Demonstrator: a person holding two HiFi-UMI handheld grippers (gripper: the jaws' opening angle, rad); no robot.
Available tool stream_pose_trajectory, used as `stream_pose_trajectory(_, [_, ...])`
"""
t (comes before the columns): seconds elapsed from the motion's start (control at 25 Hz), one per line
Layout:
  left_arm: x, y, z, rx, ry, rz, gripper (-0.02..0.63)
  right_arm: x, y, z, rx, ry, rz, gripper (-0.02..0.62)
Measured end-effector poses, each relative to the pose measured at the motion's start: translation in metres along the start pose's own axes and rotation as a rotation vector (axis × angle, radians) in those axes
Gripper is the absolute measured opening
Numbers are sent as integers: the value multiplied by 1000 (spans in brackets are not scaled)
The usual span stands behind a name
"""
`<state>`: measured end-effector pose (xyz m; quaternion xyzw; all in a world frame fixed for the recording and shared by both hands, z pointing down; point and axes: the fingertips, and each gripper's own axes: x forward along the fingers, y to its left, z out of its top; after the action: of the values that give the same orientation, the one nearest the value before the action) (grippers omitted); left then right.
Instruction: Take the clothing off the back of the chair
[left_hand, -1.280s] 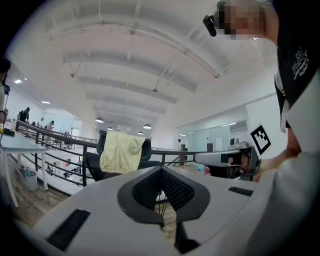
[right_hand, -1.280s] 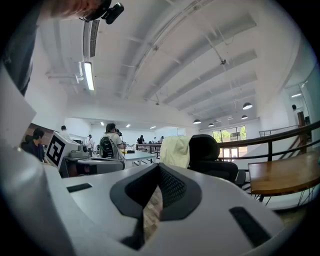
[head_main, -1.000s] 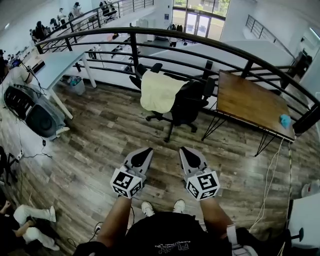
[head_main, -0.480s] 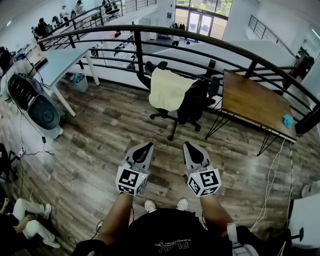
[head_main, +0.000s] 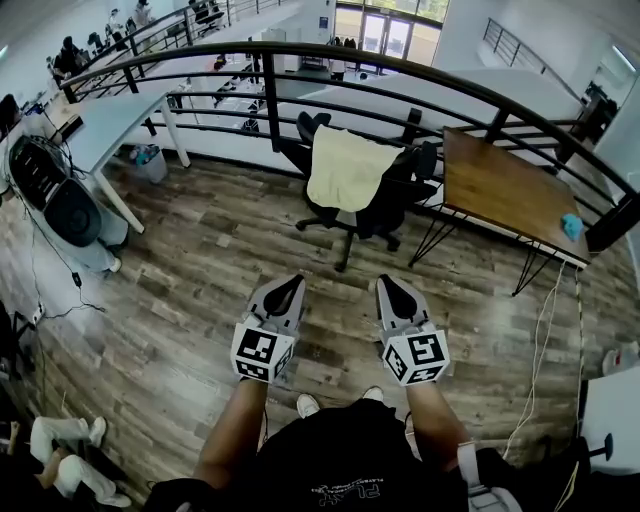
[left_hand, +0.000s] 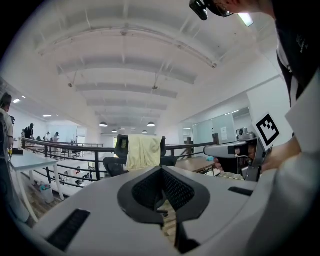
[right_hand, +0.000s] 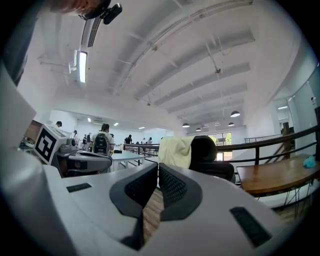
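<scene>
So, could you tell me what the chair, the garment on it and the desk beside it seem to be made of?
Chair: black and matte, probably fabric or mesh on plastic; too small to be sure.
Garment: pale yellow cloth, matte; it drapes in soft folds over the chair's back.
Desk: brown wood-look top with grain streaks; solid wood or laminate, can't tell.

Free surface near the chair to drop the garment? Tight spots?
Wooden table right of the chair: bare but for a small blue thing at its right end. White desk on the left: near end looks bare. Floor before the chair is open. Crowded: the narrow gap between chair and railing; black gear at far left.
</scene>
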<state>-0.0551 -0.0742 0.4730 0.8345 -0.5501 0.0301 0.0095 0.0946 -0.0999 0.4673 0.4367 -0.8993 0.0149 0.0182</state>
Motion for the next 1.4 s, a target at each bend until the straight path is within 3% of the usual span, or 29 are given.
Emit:
stream_pose_trajectory(0.64, [48,37,6,-27,14,-16,14,48,-17,7,-46,4,-21,20])
stream_pose_trajectory(1.4, [130,81,22,-52,0,16,14,128,-59,16,-41,-4,37,20])
